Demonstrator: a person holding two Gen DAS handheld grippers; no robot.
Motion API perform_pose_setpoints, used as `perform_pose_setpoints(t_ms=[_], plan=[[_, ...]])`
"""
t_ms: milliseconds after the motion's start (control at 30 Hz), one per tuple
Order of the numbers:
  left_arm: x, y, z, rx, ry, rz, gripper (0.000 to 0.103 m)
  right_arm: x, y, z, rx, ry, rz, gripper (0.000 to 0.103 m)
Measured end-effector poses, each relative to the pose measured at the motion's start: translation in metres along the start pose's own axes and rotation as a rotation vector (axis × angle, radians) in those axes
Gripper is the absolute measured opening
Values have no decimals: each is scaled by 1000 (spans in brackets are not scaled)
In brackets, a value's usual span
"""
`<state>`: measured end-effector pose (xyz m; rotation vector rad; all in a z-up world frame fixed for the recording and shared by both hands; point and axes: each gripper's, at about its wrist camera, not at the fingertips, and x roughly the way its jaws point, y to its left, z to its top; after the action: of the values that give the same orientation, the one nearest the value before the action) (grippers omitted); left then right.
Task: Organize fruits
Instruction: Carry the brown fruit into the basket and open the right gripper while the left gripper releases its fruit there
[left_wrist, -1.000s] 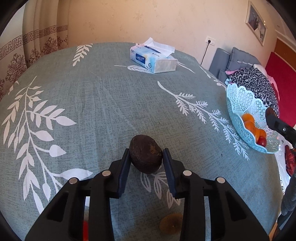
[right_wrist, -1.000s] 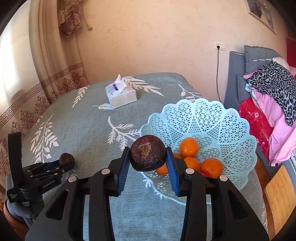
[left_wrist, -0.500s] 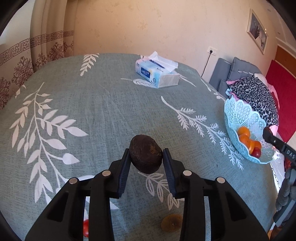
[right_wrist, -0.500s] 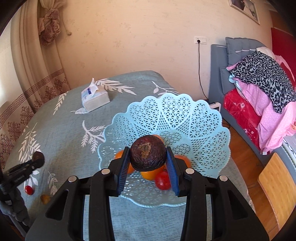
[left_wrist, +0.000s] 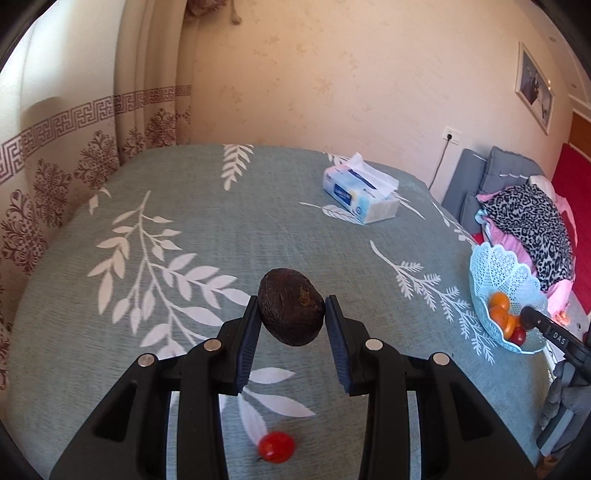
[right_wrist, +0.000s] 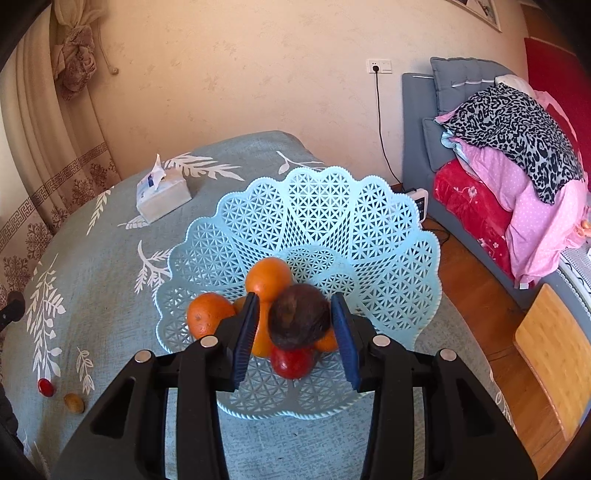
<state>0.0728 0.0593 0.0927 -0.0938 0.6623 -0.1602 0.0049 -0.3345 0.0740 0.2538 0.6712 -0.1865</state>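
My left gripper (left_wrist: 291, 301) is shut on a dark brown fruit (left_wrist: 290, 314) and holds it above the green leaf-print tablecloth (left_wrist: 184, 229). Over the pale blue lattice basket (right_wrist: 332, 206), my right gripper (right_wrist: 294, 297) has its jaws opening. A second dark brown fruit (right_wrist: 299, 319) sits low between them on the pile, with a gap at the left pad. Under it lie oranges (right_wrist: 268, 278) and a red fruit (right_wrist: 291, 363). In the left wrist view the basket (left_wrist: 495, 269) stands at the table's right edge.
A tissue box (left_wrist: 360, 199) lies at the back of the table. A small red fruit (left_wrist: 276, 446) and a small brown fruit (right_wrist: 74, 403) lie loose near the front. Beyond the basket are a sofa piled with clothes (right_wrist: 517, 147) and a wooden stool (right_wrist: 554, 350).
My left gripper rose with its dark fruit. My right gripper moved over the basket and came lower; its jaws widened and its dark fruit dropped onto the fruit in the basket.
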Motion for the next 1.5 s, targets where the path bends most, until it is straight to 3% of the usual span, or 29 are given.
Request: perform_pose_setpoints(t_ms=[233,533,900,1067,1500], plan=[[-14,-7,8,7,-32,-3,36,-9,-4,2,16,-25,21,42],[-6,-69,4,112,-7,-85,36,-28,-25,5,61,-67,13,42],[33,-171,0,248,56,-199,36,-30,-35,1,34,-77,-21,42],[55,-210,-2,293,79,-229,36,-27,-30,-2,13,-64,5,42],[95,-273,-8,382,129,-277,36,-22,-30,-6,6,-47,7,42]])
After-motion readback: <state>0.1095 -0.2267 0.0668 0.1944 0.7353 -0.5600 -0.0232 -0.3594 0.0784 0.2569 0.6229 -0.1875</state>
